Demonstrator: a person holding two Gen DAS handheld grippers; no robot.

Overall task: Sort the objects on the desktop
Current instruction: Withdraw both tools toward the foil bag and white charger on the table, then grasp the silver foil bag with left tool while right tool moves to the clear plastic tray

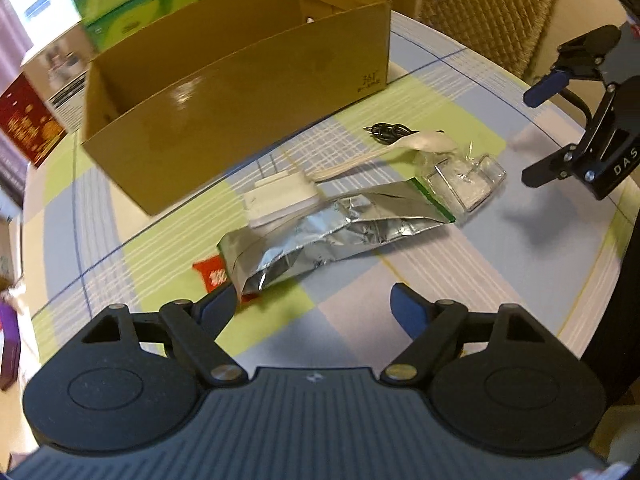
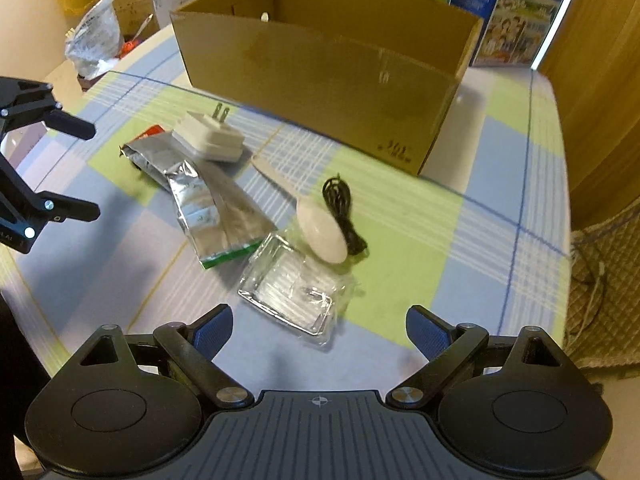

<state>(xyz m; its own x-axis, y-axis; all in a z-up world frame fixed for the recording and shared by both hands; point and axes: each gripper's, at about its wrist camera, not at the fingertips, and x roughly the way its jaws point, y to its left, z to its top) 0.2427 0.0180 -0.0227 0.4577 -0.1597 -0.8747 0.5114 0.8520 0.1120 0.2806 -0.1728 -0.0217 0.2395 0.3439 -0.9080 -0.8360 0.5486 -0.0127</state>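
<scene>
**Box waiting, pile untouched**

While both claws hung spread and empty over the table point(image 2: 500, 240), almost all the sorting looked undone. The left claw point(image 1: 312, 304) hovered near the foil pouch point(image 1: 340, 220); the right claw point(image 2: 320, 328) hovered just short of the clear plastic tray point(image 2: 288, 296). Charger point(image 2: 208, 136), spoon point(image 2: 320, 228) and black cable point(image 2: 340, 208) lay clustered before the cardboard box point(image 2: 320, 80), which showed only one small pale item inside.

Brown cardboard box point(image 2: 320, 76), silver foil pouch point(image 2: 208, 204), blue-green checked tablecloth point(image 2: 460, 240).
</scene>
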